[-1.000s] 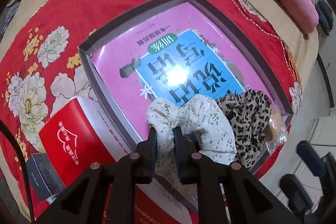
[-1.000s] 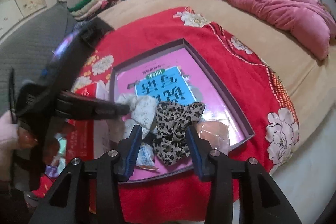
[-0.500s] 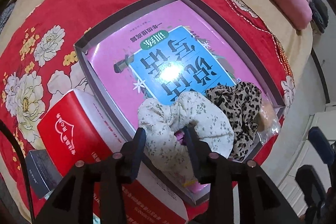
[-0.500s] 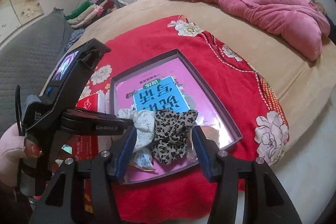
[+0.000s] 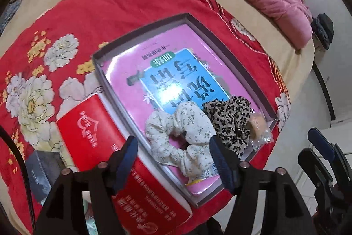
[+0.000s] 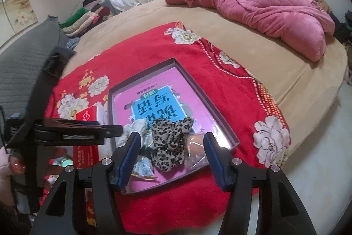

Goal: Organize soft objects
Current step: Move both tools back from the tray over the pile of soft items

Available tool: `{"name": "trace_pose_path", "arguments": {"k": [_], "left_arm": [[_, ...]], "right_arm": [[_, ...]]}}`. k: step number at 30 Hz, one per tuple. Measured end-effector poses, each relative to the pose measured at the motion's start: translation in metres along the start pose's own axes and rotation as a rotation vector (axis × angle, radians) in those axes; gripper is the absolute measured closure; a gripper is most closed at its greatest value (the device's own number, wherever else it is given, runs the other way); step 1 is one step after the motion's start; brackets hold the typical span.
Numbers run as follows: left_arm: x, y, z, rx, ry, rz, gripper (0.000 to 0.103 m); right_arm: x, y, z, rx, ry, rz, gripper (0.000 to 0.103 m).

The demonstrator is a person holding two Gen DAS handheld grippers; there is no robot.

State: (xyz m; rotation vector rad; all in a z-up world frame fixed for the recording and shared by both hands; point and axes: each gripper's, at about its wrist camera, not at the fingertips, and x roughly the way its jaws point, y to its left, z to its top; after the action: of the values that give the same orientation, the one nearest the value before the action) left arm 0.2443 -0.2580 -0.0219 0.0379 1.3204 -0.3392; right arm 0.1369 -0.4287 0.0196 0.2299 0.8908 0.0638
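Red box [image 5: 92, 140] with white lettering lies at the left on the red floral blanket [image 5: 105, 10], just beside the shallow grey tray [image 5: 140, 29]. Tray sits on the blanket, on a tan bed [image 6: 253, 58]; a pink-and-blue book [image 5: 176, 78] fills its floor.

Left gripper [image 5: 173, 155] hovers over the tray's near end, jaws opening, nothing pressed between them. White floral scrunchie [image 5: 182, 131] lies loose below, on the book, apart from both pads.

Leopard scrunchie [image 5: 231, 118] lies touching the white one on its right. Clear bag [image 5: 257, 127] with a tan roll inside rests in the tray's near right corner, against the leopard fabric.

Right gripper [image 6: 171, 155] hangs above the leopard scrunchie [image 6: 171, 142], jaws opening and standing wide, gripping nothing. Small snack packet [image 6: 143, 169] lies by its left finger, in the tray.

Pink quilt [image 6: 264, 8] heaped at the far right of the bed.
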Motion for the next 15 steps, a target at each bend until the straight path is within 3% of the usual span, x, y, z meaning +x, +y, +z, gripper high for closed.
{"name": "trace_pose_path", "arguments": {"k": [1,2,13,15], "left_arm": [[-0.004,0.001,-0.002,-0.005,-0.009,-0.004,0.035],[-0.007,0.002,-0.003,-0.004,-0.017,-0.006,0.035],[-0.057,0.002,-0.031,0.013,-0.147,0.009,0.026],[-0.067,0.006,-0.035,0.002,-0.177,0.030,0.018]], "right_arm": [[-0.001,0.000,0.000,0.002,-0.003,-0.010,0.025],[-0.002,0.001,0.000,0.005,-0.009,-0.016,0.023],[-0.015,0.011,0.002,0.008,-0.051,-0.054,0.023],[-0.022,0.014,0.002,0.010,-0.078,-0.062,0.023]]}}
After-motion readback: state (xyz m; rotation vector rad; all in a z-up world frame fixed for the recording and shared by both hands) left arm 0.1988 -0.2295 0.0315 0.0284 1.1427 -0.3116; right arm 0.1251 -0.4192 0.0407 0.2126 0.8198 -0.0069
